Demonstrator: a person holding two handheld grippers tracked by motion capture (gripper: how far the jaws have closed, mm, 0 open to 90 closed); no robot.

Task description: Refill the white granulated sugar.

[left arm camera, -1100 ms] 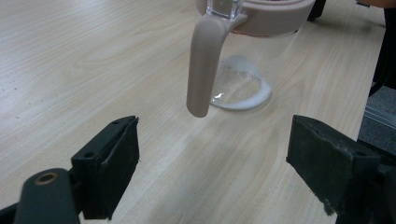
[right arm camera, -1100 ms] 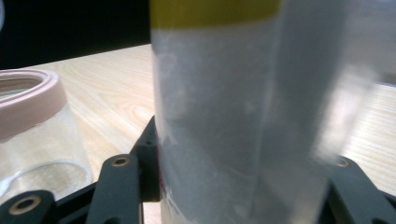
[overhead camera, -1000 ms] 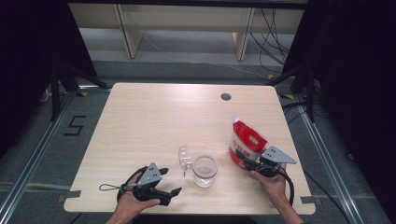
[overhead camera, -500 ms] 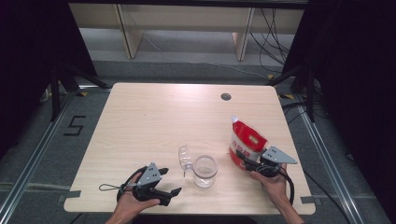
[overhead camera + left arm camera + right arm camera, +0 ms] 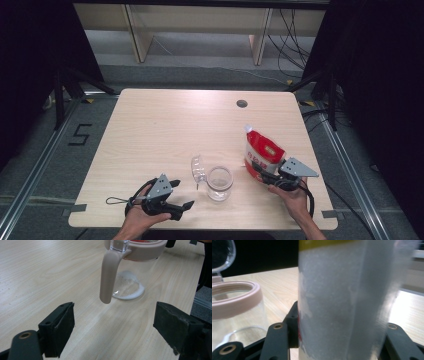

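Red pouch [image 5: 262, 152] (soft, full) sits clamped in the right gripper [image 5: 272, 176]; squeezed, it could spill beside the jar [image 5: 219, 183]. Left gripper [image 5: 186, 206] jaws released.

A black digit "5" [image 5: 80, 135] stands on the grey floor at the left of the high view, beside the table. The yellow label on the red and white pouch [image 5: 262, 155] is too small to read.

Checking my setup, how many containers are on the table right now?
2: a clear jar with its lid flipped open near the front middle, and a red-and-white pouch standing to its right, gripped by the right gripper.
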